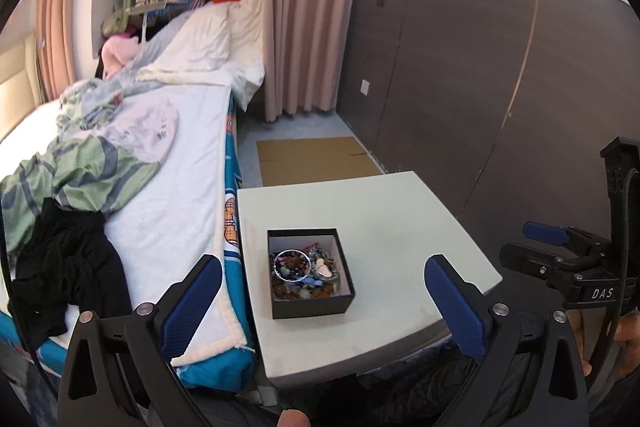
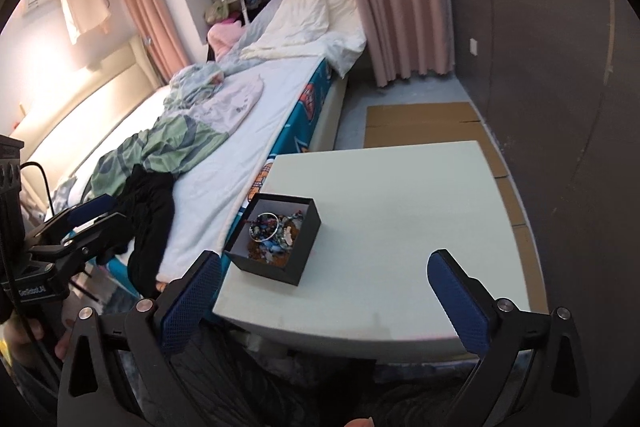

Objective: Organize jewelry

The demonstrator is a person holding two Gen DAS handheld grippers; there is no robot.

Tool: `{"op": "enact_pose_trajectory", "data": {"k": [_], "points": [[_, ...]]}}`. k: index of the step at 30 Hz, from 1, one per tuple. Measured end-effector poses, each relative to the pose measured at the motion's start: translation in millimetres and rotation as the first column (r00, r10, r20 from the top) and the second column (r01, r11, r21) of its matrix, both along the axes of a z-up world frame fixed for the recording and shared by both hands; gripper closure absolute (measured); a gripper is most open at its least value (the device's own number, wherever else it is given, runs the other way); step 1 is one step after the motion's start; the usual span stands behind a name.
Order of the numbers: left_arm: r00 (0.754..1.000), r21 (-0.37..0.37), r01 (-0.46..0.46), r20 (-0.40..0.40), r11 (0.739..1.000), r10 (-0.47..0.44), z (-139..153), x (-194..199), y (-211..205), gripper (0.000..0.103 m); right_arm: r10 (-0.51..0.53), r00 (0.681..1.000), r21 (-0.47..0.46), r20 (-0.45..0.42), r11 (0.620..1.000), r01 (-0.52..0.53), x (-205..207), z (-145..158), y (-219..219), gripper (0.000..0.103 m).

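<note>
An open black box (image 1: 312,303) sits on the table's left part, holding tangled beaded jewelry (image 1: 305,274) under a silver bangle (image 1: 291,265).

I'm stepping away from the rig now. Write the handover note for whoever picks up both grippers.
Left gripper: jaws wide open, empty, held short of the table's near edge.
Right gripper: jaws wide open, empty, also off the table.
Black jewelry box: lid off, on the white table at the edge nearest the bed. Beaded jewelry and a silver bangle are piled tangled inside.
Done: nothing visible.
Left: take pieces out and sort them.
</note>
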State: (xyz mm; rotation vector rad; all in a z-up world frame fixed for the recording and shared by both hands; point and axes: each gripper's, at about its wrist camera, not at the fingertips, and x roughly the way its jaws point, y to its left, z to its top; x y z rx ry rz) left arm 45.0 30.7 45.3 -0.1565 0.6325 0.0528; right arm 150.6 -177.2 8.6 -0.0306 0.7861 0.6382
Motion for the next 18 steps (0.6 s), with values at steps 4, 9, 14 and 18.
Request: {"op": "enact_pose_trajectory", "data": {"k": [4, 9, 14, 18], "points": [[0.999, 0.020, 0.001, 0.040, 1.000, -0.002, 6.9, -24.7, -11.6, 0.001, -0.025, 0.999, 0.004, 0.037, 1.000, 0.025, -21.8, 5.0, -14.1, 0.000], [0.995, 0.043, -0.008, 0.095, 0.999, 0.004, 13.2, -54.5, -22.7, 0.001, -0.030, 0.995, 0.003, 0.092, 1.000, 0.030, -55.3, 14.0, -29.0, 0.000], [0.991, 0.035, -0.007, 0.131, 0.999, 0.002, 16.4, -80.6, -30.2, 0.001, -0.027, 0.992, 0.016, 0.120, 1.000, 0.025, -85.4, 23.0, -42.3, 0.000], [0.987, 0.040, -0.008, 0.162, 0.999, 0.002, 20.3, -97.6, -35.6, 0.001, -0.035, 0.988, 0.034, 0.150, 0.999, 0.031, -106.8, 30.6, -52.4, 0.000]]}}
